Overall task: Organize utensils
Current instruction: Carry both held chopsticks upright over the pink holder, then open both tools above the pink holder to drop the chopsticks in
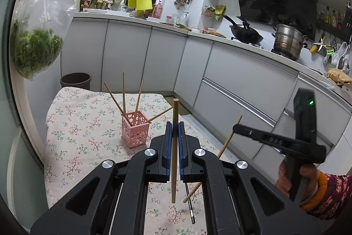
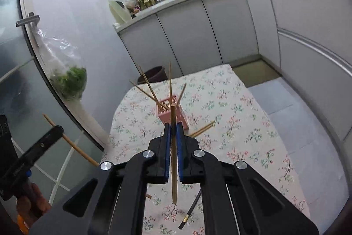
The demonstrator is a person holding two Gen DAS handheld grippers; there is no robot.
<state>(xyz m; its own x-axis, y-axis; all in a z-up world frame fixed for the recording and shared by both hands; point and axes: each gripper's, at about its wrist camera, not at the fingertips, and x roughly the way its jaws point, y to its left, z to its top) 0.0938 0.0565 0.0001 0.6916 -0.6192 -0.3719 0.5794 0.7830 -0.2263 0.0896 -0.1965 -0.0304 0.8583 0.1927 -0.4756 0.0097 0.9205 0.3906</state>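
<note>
**Both grippers clamped on a chopstick each, above the flowered table**

Far to the left of the left gripper's jaws, a plastic bag of greens (image 1: 36, 47) hung beside a door. Ahead of those jaws and a little left stood the pink holder (image 1: 134, 131) on the floral tablecloth (image 1: 77, 124), with four wooden sticks (image 1: 123, 96) leaning out of it at different angles. The left gripper (image 1: 175, 142) had its blue-padded jaws pressed onto a wooden chopstick (image 1: 175, 116), which stood upright between them, its top above the jaw tips and its lower end hanging clear of the cloth. Below and just right of the jaws a black chopstick (image 1: 191, 210) lay on the table.

The right gripper (image 2: 173, 142) was likewise pinching a bamboo chopstick (image 2: 173, 169) upright, directly in line with the holder ahead. Right of its jaws, a loose pair of chopsticks (image 2: 203, 128) lay flat on the cloth just beside the holder's base.
</note>
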